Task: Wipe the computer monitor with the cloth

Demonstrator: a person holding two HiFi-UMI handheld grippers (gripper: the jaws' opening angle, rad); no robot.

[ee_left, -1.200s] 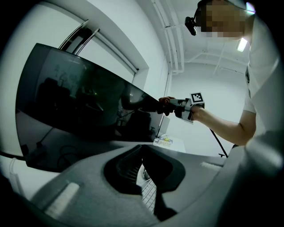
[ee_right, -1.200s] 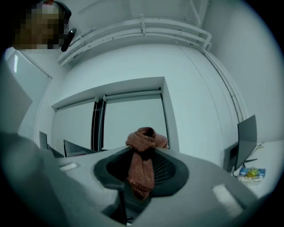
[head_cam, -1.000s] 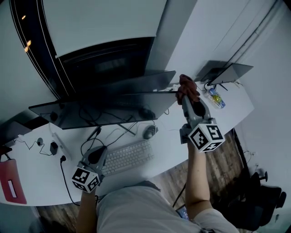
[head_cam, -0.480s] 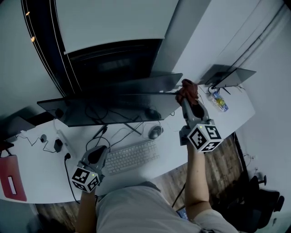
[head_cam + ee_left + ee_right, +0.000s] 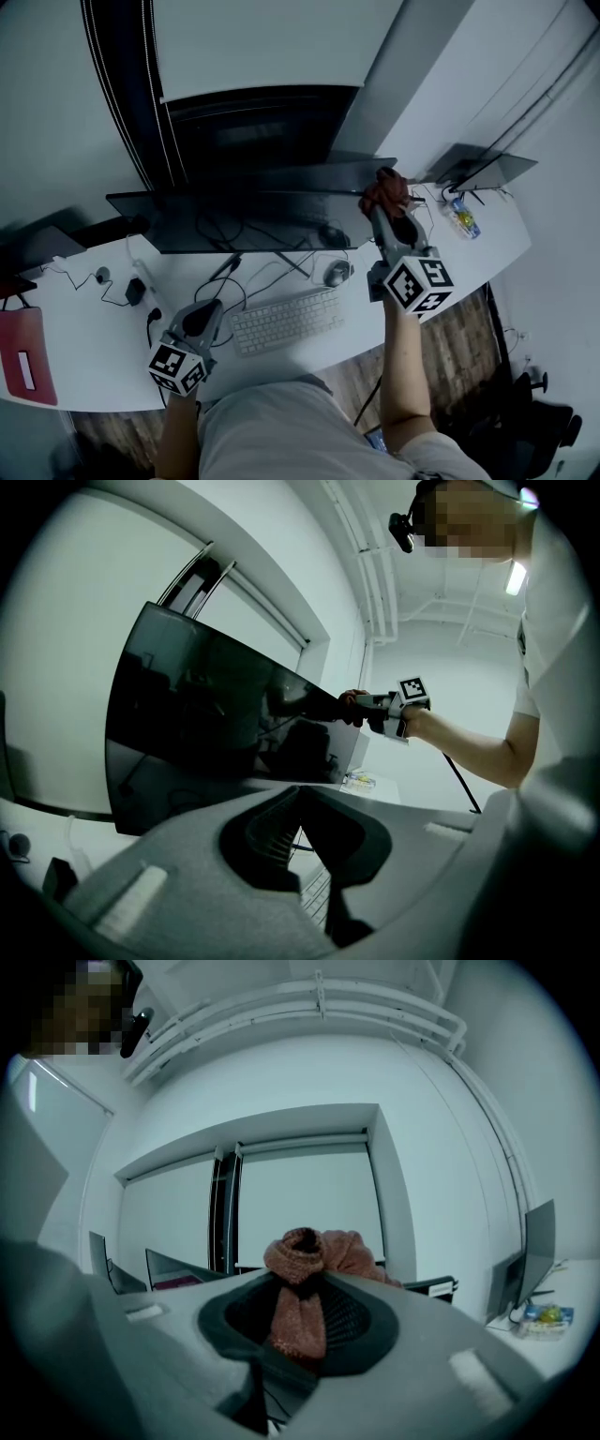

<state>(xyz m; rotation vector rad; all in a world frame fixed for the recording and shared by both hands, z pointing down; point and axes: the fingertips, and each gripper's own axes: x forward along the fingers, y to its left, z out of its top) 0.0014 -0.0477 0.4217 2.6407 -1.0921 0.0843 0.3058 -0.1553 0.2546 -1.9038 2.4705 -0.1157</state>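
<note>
A wide dark monitor (image 5: pixel 253 211) stands on the white desk (image 5: pixel 75 356); its black screen fills the left gripper view (image 5: pixel 206 714). My right gripper (image 5: pixel 382 202) is shut on a rust-orange cloth (image 5: pixel 386 187) at the monitor's upper right corner, where the cloth touches the top edge. In the right gripper view the bunched cloth (image 5: pixel 305 1269) sits pinched between the jaws. My left gripper (image 5: pixel 199 319) hovers low over the desk left of the keyboard, jaws shut and empty. The left gripper view also catches the right gripper (image 5: pixel 375 708) holding the cloth at the screen's edge.
A white keyboard (image 5: pixel 284 320) and a mouse (image 5: pixel 337 273) lie under the monitor among loose cables. A second monitor (image 5: pixel 483 164) stands at the far right near a small bottle (image 5: pixel 464 217). A red item (image 5: pixel 21 361) lies at the desk's left end.
The head view has shifted, so the desk and monitor sit further right in frame. The right gripper stays with the cloth at the monitor's upper right corner. The left gripper has barely moved.
</note>
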